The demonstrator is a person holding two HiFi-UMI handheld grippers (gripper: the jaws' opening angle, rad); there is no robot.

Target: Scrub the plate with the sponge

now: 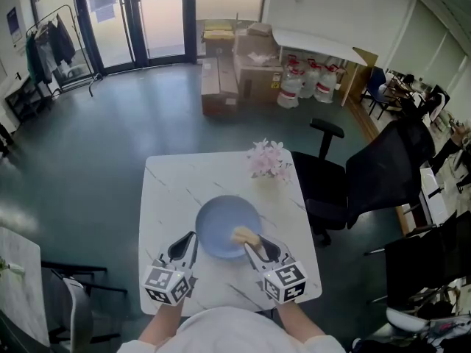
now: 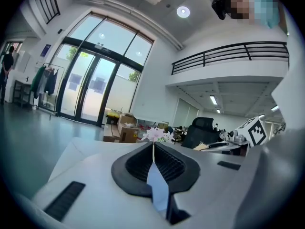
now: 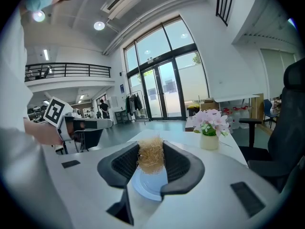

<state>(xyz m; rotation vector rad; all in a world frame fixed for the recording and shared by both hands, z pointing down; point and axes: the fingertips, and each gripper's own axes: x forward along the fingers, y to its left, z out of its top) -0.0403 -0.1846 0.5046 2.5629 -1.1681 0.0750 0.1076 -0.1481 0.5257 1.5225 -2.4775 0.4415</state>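
Plate [image 1: 219, 225], round and blue, lies near the middle of the white table [image 1: 168, 190], right in front of the person. The right tool [image 1: 251, 245] is squeezed tight on the sponge [image 1: 244, 234], a scratchy, straw-coloured lump. The sponge rests on the near right part of the plate. The left tool [image 1: 191, 238] has its jaws pressed together at the plate's left rim. A strip of blue shows low between them in the left gripper view. I cannot tell if they pinch the rim or only sit beside it.

It looks to me like scrubbing time. To do it well, I think the right tool should keep a firm squeeze so the sponge does not pop out. It should press down gently and rub in small circles. It should go over the whole plate, the far side and the rim too, not just this one spot. The plate and table both look smooth, so the plate may slide, and the left tool should hold it steady. The pink flowers [image 1: 268, 160] stand at the far edge, so hard pushes that way are risky.
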